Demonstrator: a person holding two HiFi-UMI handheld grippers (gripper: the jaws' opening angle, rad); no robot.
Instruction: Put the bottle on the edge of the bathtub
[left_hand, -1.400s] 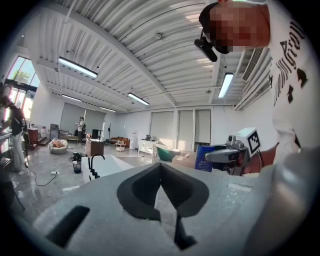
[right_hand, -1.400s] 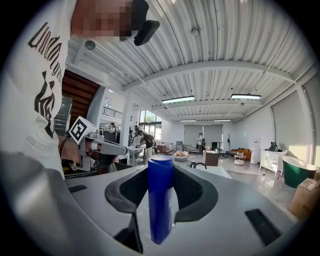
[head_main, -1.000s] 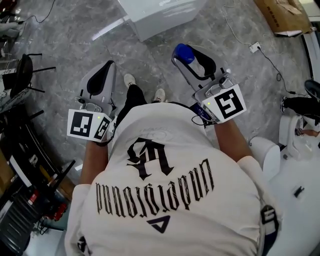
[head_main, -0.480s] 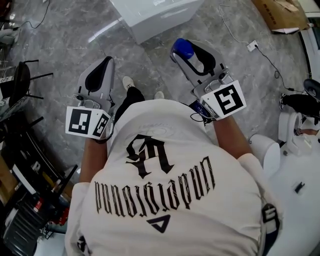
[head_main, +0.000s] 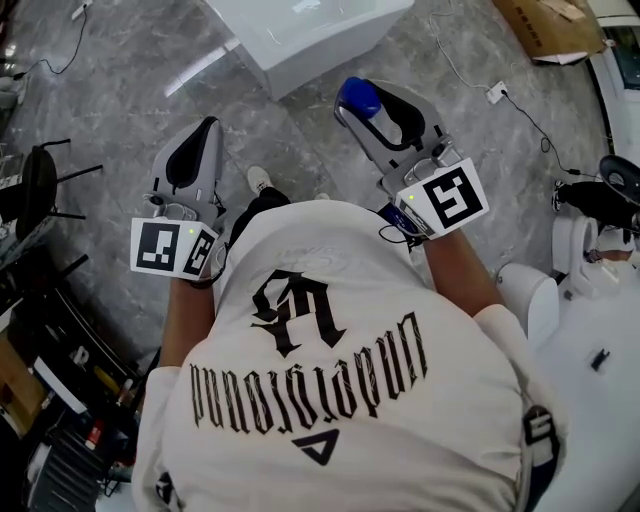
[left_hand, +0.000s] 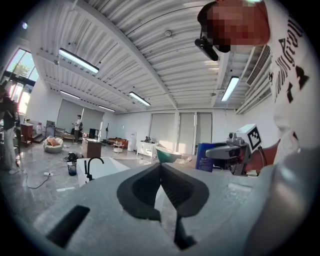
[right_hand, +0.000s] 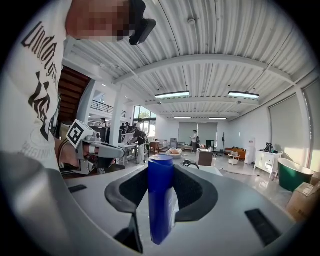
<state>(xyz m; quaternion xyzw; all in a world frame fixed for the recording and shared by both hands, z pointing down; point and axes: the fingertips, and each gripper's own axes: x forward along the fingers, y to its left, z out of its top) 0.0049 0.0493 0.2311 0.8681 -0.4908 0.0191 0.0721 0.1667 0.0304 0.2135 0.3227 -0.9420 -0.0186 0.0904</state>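
Head view: the glossy grey marble floor (head_main: 120, 90) carries a loose cable plug (head_main: 495, 93) and its lead to the right of the path ahead. A foot that catches the lead would jolt both hands. The white bathtub (head_main: 300, 35) stands at the top of the frame, well apart from the load. Its rim looks smooth, so a tall container set close to the lip may tip inward or slide off. The left gripper (head_main: 207, 128) has its jaws together with nothing between them and gives no support unless it is opened. The right gripper (head_main: 368, 108) has its jaws set wide and clamped on the blue bottle (right_hand: 161, 200), which stands upright between the pads, carried above the floor at the person's front right. The pads appear to bear on a narrow band of the rounded body. Judged risk: the bottle rotates or slips in the grip on an abrupt stop and is then released tilted
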